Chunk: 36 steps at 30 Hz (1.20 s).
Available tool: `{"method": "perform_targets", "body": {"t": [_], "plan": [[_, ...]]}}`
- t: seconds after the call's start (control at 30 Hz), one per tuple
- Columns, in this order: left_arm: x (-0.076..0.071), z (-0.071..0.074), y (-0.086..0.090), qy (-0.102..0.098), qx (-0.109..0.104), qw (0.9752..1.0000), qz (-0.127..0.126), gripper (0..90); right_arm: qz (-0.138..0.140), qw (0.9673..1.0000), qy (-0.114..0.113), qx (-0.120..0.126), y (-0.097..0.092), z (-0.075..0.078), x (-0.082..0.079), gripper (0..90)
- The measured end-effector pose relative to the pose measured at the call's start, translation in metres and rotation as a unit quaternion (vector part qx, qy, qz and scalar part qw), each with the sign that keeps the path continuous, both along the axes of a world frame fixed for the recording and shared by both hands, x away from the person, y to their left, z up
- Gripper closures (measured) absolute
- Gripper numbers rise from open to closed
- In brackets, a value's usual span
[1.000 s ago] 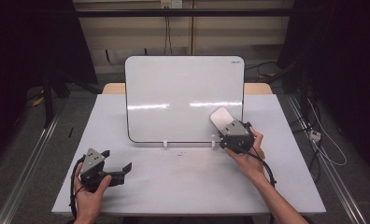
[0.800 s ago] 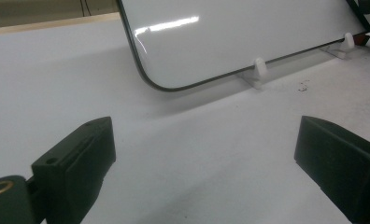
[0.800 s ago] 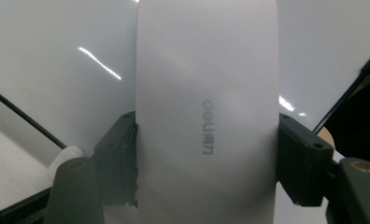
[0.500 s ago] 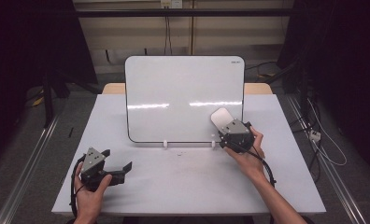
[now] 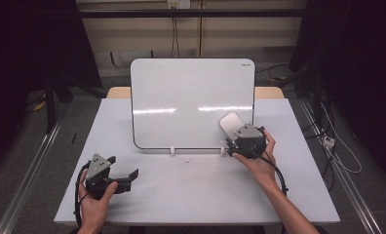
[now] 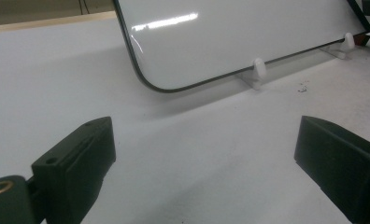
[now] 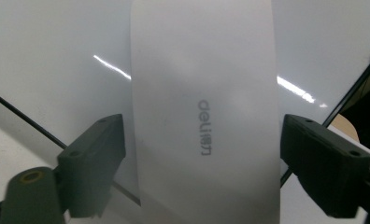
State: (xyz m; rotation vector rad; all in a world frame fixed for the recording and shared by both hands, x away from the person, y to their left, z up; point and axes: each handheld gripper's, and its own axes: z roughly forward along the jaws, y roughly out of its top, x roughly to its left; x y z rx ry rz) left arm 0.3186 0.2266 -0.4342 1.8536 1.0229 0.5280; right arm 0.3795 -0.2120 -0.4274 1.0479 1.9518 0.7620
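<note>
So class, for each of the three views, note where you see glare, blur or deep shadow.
High view: two bright glare streaks across the whiteboard, room edges in deep shadow. Left gripper view: a glare streak near the whiteboard's top, the near jaws soft. Right gripper view: the white eraser looks hazy, its grey lettering still readable, thin glare streaks on the board on both sides of it.

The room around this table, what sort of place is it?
Probably a lab or recording workshop: a bare white table holding a standing whiteboard, dark curtains at both sides, loose cables on the floor, and metal rails beside the table.
</note>
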Motion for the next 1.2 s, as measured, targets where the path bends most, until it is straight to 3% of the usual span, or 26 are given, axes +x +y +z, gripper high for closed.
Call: {"method": "perform_targets", "body": {"t": [0.23, 0.63, 1.0, 1.07, 1.2], "plan": [[0.001, -0.001, 0.000, 0.001, -0.001, 1.0000, -0.001, 5.4, 0.013, 0.9994, 0.001, 0.031, -0.002, 0.003, -0.001, 5.8], [0.000, -0.001, 0.004, 0.000, -0.004, 1.0000, -0.003, 5.4, 0.016, 0.9963, 0.012, 0.084, -0.007, 0.007, -0.001, 5.0], [0.005, -0.003, 0.000, 0.005, -0.002, 0.9999, -0.010, 5.4, 0.013, 0.9911, 0.028, 0.130, -0.014, 0.013, -0.005, 5.0], [0.005, -0.003, 0.000, 0.004, -0.005, 0.9999, -0.010, 5.4, 0.016, 0.9881, 0.035, 0.149, -0.016, 0.013, -0.006, 4.9], [0.004, -0.003, 0.000, 0.006, -0.006, 0.9999, -0.009, 5.4, 0.013, 0.9856, 0.039, 0.164, -0.019, 0.015, -0.010, 4.8]]}}
